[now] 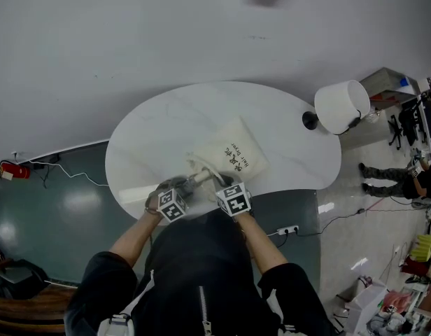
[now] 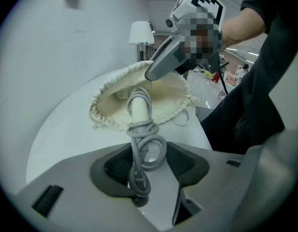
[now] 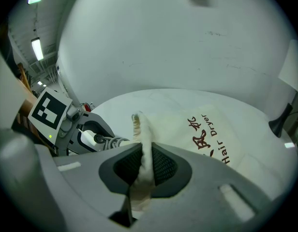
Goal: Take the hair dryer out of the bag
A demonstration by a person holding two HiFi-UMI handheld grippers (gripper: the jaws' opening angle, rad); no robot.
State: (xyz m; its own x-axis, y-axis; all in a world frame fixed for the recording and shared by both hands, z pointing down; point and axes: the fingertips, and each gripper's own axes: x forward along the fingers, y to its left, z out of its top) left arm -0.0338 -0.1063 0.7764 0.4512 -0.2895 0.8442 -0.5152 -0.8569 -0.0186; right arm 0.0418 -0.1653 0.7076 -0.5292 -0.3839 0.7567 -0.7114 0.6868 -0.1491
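A cream drawstring bag point(image 1: 233, 156) printed "Hair Dryer" lies on the white oval table point(image 1: 145, 145). The hair dryer's white handle point(image 2: 138, 110) sticks out of the bag's open mouth point(image 2: 110, 105), with its grey cord point(image 2: 145, 151) coiled at the end. My left gripper point(image 2: 146, 163) holds that cord coil between its pads, close to the table's near edge point(image 1: 191, 183). My right gripper point(image 3: 145, 166) is shut on the bag's gathered rim point(image 3: 141, 129) and holds it upright, just right of the left gripper point(image 3: 86, 134). The dryer's body is hidden inside the bag.
A lamp with a white shade point(image 1: 341, 106) and a black base point(image 1: 310, 120) stands at the table's right end. A white wall runs behind the table. On the floor lie a power strip point(image 1: 289, 229) and cables. The person's body is close against the near edge.
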